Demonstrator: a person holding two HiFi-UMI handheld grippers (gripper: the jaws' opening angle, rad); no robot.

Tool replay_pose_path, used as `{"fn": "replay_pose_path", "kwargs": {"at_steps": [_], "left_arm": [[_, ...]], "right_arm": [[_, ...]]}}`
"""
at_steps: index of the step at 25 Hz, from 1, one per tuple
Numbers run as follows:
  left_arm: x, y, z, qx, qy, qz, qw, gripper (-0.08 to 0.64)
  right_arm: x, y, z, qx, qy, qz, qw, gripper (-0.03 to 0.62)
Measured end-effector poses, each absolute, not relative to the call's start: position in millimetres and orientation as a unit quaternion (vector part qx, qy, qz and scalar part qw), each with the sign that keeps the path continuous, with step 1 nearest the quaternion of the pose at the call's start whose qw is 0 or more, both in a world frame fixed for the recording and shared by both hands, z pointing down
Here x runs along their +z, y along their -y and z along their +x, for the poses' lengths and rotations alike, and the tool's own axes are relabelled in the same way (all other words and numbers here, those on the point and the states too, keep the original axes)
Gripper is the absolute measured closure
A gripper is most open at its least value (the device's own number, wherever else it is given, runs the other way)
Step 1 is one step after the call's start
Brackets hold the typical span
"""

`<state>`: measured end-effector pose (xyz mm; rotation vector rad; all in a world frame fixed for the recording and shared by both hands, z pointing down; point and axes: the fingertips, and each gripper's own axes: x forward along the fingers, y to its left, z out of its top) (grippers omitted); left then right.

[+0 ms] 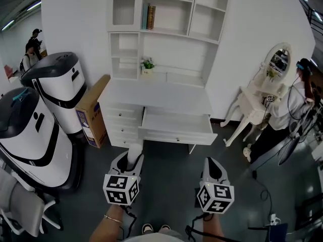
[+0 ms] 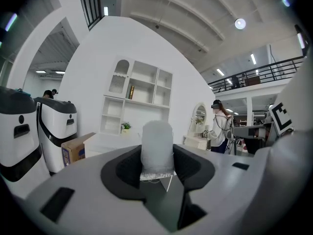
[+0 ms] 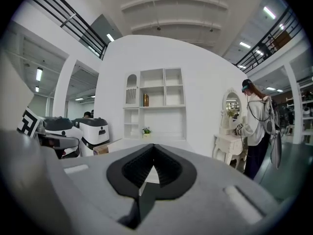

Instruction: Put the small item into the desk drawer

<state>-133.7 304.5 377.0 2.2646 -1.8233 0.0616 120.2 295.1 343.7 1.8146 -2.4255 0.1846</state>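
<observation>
My left gripper [image 1: 132, 159] is shut on the small item [image 1: 134, 153], a frosted white cylinder that stands upright between the jaws [image 2: 157, 146]. My right gripper [image 1: 212, 169] hangs beside it with its jaws together [image 3: 153, 150] and nothing in them. Both are above the dark floor, a short way in front of the white desk [image 1: 156, 96]. The desk's wide middle drawer [image 1: 177, 136] is pulled out towards me and looks empty. The desk also shows small and far off beyond the jaws in the left gripper view [image 2: 110, 142].
Two large white-and-black machines [image 1: 54, 87] stand at the left, and a cardboard box [image 1: 91, 110] leans on the desk's left side. A person [image 1: 290, 110] stands at a white vanity table [image 1: 255, 97] at the right. An office chair [image 1: 20, 205] sits at the lower left.
</observation>
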Motion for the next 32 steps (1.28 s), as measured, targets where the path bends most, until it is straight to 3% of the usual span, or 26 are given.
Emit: {"fn": "replay_pose_path", "kwargs": {"at_steps": [14, 32], "left_arm": [[400.6, -287.0, -134.3, 0.031, 0.618, 0.775, 0.133, 0.390], [394.4, -105.3, -151.2, 0.036, 0.628, 0.767, 0.130, 0.390]], "right_arm": [[366.5, -278.7, 131.5, 0.090, 0.786, 0.608, 0.062, 0.589], [365.3, -88.6, 123.6, 0.098, 0.788, 0.606, 0.055, 0.589]]}}
